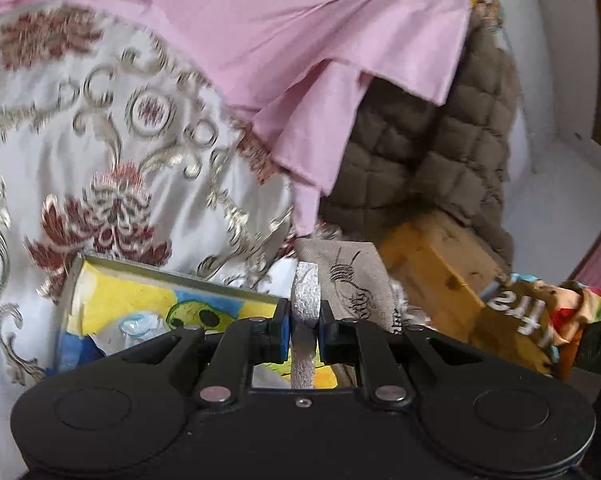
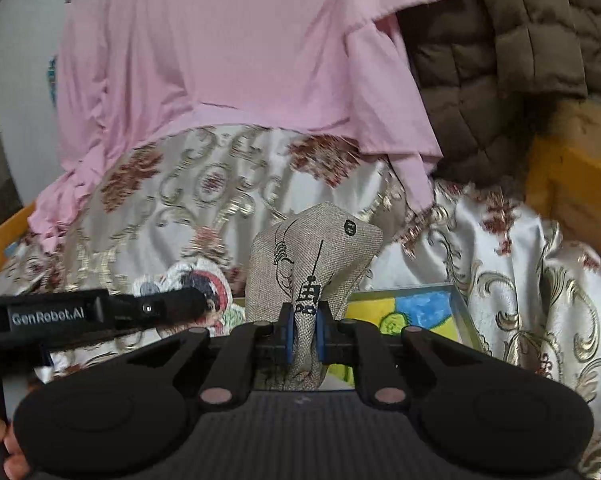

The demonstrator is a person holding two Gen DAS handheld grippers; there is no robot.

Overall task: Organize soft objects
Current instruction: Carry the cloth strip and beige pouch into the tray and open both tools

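White walls back a heap of bedding: a pink sheet (image 2: pixel 236 60) draped over a cream damask cover (image 2: pixel 204 200), a brown quilted blanket (image 2: pixel 500 60) at two o'clock. Right tongs (image 2: pixel 304 338) are nearly closed, pinching a beige printed pillowcase (image 2: pixel 316 248) that rises toward twelve o'clock. Left tongs (image 1: pixel 305 334), equally narrow, clamp a white textured edge (image 1: pixel 306 292), apparently of the same cloth. Below lies a framed yellow-and-blue drawing (image 1: pixel 148 300); a wooden frame (image 1: pixel 440 272) sits at three o'clock.

Pink cloth (image 2: pixel 236 60) covers the upper brocade bedspread (image 2: pixel 228 184). Framed drawing (image 2: pixel 416 312) is partly hidden behind the tongs. Brocade pattern is motion-blurred.
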